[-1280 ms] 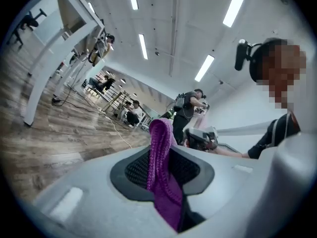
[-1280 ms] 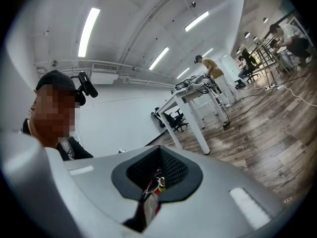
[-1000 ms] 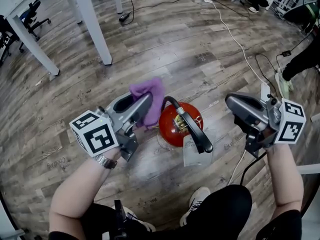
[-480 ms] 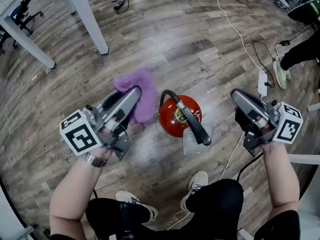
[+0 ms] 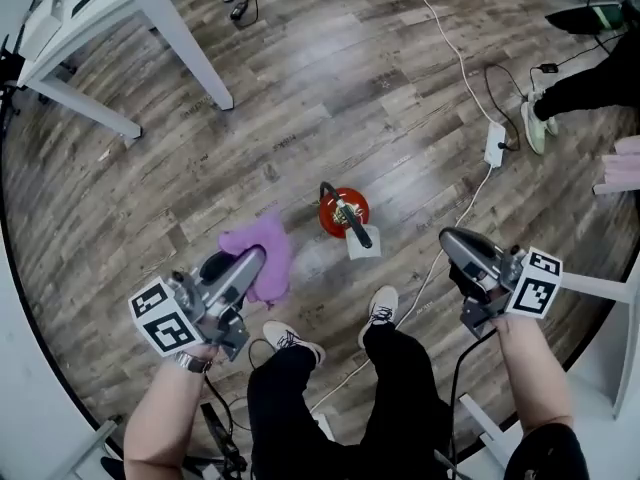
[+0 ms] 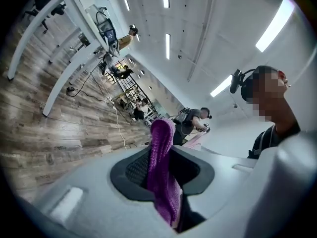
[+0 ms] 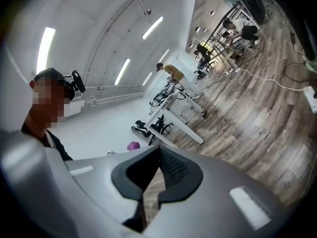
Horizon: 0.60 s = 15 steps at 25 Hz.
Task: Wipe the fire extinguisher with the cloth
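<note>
A red fire extinguisher point(image 5: 341, 211) with a black handle stands on the wood floor, small and far below in the head view. My left gripper point(image 5: 258, 257) is raised well above it, to its lower left, and is shut on a purple cloth point(image 5: 259, 256) that hangs from the jaws. In the left gripper view the cloth point(image 6: 163, 175) is pinched between the two pads. My right gripper point(image 5: 447, 238) is held up to the right of the extinguisher, shut with nothing in it. The right gripper view shows its jaws point(image 7: 148, 192) closed together.
The person's legs and white shoes point(image 5: 380, 306) stand just below the extinguisher. A white cable with a power strip point(image 5: 494, 144) runs across the floor at the right. A white table point(image 5: 110, 3) stands at the upper left. Another person's leg point(image 5: 585, 88) shows at the right edge.
Both grippers have risen high above the floor, and the extinguisher now looks much smaller and farther away. The cloth stays in the left gripper. The standing legs have come into view.
</note>
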Available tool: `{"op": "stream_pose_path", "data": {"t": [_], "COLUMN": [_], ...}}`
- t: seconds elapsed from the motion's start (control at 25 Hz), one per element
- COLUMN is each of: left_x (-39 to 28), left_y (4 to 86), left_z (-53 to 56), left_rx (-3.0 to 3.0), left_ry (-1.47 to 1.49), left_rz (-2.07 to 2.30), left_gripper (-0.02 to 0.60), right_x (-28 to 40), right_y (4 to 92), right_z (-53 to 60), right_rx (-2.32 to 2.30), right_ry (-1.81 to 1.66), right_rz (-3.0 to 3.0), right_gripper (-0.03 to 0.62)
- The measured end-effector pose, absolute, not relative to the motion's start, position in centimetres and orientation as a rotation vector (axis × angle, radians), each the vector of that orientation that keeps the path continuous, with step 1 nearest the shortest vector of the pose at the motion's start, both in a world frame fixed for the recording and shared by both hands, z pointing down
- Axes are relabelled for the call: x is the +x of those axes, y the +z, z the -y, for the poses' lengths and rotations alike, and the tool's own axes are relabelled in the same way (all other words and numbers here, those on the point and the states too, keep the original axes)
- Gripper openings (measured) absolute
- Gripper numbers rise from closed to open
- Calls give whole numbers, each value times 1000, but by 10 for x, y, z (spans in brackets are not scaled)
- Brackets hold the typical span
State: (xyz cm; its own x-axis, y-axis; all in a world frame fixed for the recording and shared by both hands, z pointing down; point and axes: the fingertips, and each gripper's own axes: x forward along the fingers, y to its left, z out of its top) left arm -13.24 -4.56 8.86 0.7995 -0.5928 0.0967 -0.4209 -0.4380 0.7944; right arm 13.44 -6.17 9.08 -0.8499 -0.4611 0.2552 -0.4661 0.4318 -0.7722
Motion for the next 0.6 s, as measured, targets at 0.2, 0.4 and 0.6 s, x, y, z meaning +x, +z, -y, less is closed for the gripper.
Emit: {"op": "stream_pose_path", "data": {"t": [0.2,0.4,0.6], "left_x": [-123,-122,-122], "left_y": [-34,-119,-163], "left_z": [19,1,-33], "left_rx": [2142,2164,2187], "left_ry": [-159,-217,-288], "left_rz": [688,709,642], "left_gripper": [89,91,91], "right_x": [150,141,106], "right_y": [-8,-68,-124], "right_z": [31,-3,-40], "right_rx": [939,1012,1056], "right_ry": [1463,1461,1485], "right_rz": [2629,2567,2644], "right_gripper": [3,3,3]}}
